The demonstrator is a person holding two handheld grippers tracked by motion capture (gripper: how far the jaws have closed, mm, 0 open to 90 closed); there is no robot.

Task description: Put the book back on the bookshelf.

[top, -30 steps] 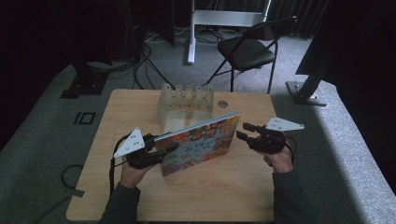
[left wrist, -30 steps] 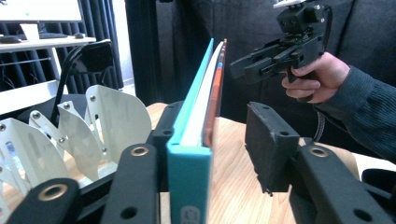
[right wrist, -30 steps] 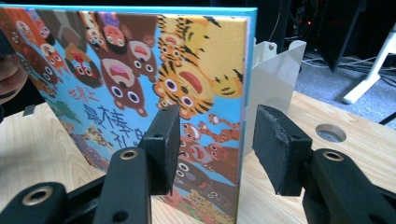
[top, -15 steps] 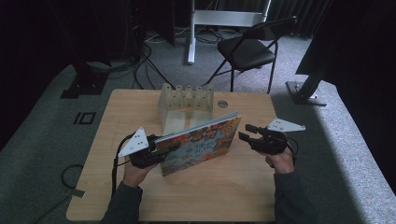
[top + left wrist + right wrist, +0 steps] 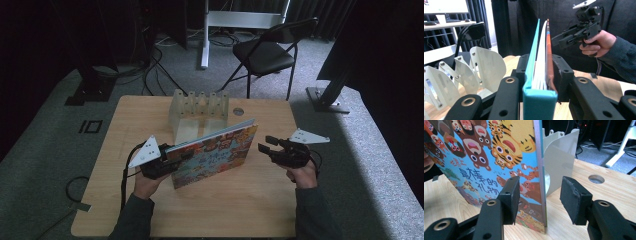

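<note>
moved: left tool (image 5: pixel 172 161) jaws have just been closing, now clamp book (image 5: pixel 215 155) spine
right tool (image 5: pixel 264 144): half-open, empty, at book's free edge
next: square up, pinch cover beside rack (image 5: pixel 199 107)

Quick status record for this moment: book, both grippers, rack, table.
book: picture book stands on its lower edge on the table, spine end toward the left gripper
left gripper: left gripper has its jaws on both sides of the spine end; they have just been closing and the pads sit against the covers
right gripper: right gripper is open, its jaws straddling the book's free edge without pressing
rack: white slotted rack stands behind the book
table: wooden table, round hole near the far edge
</note>
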